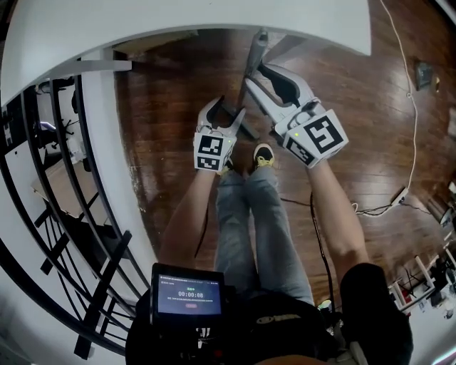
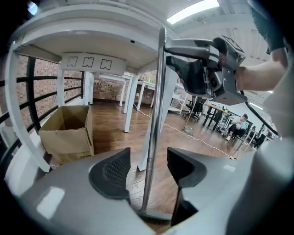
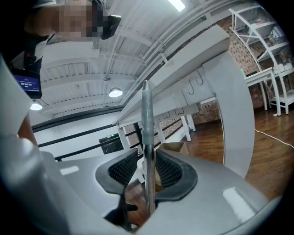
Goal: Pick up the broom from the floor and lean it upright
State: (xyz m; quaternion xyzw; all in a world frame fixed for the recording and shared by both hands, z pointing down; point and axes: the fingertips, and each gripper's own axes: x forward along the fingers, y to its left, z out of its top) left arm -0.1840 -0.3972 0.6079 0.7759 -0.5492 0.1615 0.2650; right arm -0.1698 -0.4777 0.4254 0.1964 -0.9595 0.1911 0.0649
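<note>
The broom stands upright on the wooden floor, its metal handle (image 1: 254,51) rising beside the edge of a white table (image 1: 214,21). Its dark head (image 2: 154,215) rests on the floor. My left gripper (image 1: 226,117) is low on the handle (image 2: 154,137). This left gripper (image 2: 149,167) is open, its pads wide apart and clear of the pole. My right gripper (image 1: 265,80) is higher up, also seen as the right gripper (image 2: 177,59) in the left gripper view. The right gripper (image 3: 147,170) is open, its pads close round the handle (image 3: 147,119) with a narrow gap on one side.
A cardboard box (image 2: 66,131) sits on the floor under the table, left of the broom. A black railing (image 1: 64,214) runs along the left. White table legs (image 2: 128,105) stand behind the pole. A cable (image 1: 410,107) lies across the floor at right. The person's shoe (image 1: 262,155) is near the broom head.
</note>
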